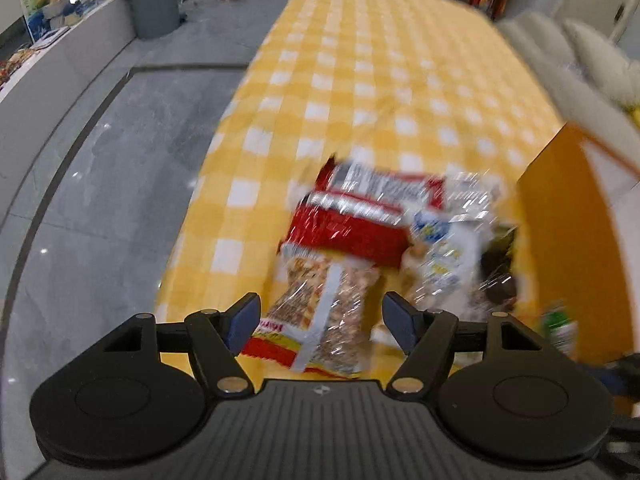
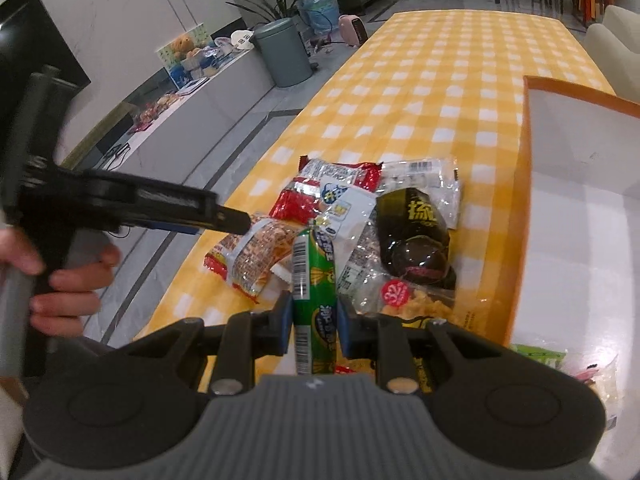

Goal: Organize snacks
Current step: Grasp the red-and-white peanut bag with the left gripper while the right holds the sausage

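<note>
Several snack packets lie in a pile on the yellow checked tablecloth. My left gripper hovers open above the near end of a clear peanut packet with a red and yellow edge; its blue pads do not touch it. Beyond the peanuts lies a red foil packet, with a white packet beside it. In the right wrist view my right gripper is shut on a green stick-shaped snack, lifted over the pile. A black packet lies right of it.
An orange-rimmed box with a white inside stands at the right of the pile, with a few packets in its near corner. A person's hand holds the left gripper's handle. The floor and a grey bin lie left of the table.
</note>
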`<state>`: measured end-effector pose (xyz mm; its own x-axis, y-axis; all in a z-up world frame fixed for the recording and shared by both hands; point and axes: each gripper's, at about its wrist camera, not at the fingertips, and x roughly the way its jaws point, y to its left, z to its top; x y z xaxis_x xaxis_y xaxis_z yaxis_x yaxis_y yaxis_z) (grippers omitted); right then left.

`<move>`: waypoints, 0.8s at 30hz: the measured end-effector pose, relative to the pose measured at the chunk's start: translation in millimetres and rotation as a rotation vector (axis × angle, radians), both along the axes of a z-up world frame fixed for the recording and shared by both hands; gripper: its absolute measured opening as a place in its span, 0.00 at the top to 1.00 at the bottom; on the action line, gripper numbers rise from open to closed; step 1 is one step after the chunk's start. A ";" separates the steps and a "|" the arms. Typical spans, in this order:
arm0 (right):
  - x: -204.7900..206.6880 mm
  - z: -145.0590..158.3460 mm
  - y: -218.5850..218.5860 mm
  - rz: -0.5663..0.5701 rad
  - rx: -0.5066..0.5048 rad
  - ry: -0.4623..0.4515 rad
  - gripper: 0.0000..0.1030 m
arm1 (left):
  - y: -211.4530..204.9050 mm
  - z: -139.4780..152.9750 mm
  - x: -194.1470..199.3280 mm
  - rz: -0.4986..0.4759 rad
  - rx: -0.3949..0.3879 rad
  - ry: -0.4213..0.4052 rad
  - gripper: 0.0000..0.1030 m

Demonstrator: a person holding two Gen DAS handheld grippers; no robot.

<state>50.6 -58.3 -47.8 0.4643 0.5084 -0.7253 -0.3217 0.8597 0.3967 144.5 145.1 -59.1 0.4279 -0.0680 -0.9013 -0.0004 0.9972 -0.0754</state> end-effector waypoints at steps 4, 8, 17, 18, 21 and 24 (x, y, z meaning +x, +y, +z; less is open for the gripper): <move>-0.8 9.0 -3.2 0.013 0.010 -0.022 0.80 | 2.5 -13.7 2.5 0.010 -0.019 -0.008 0.20; 2.5 9.3 -2.2 0.007 0.009 -0.025 0.80 | 4.9 -25.1 11.9 0.035 -0.033 0.026 0.20; 8.1 -11.5 16.1 0.037 -0.031 0.022 0.80 | -5.0 -41.8 15.6 0.010 0.027 0.034 0.17; 7.2 -12.7 19.6 0.042 -0.044 0.022 0.80 | -6.0 -42.5 15.1 0.005 0.035 0.030 0.17; 7.2 -15.7 24.4 0.044 -0.045 0.025 0.80 | -4.5 -42.9 11.9 0.005 0.008 0.020 0.33; 6.8 -18.8 27.8 0.048 -0.064 0.029 0.80 | -1.1 -40.8 9.6 0.030 -0.020 0.026 0.49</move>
<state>57.4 -30.5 -66.7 0.4185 0.4816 -0.7700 -0.3527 0.8675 0.3509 154.1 144.0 -99.9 0.4063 -0.0734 -0.9108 -0.0323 0.9950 -0.0946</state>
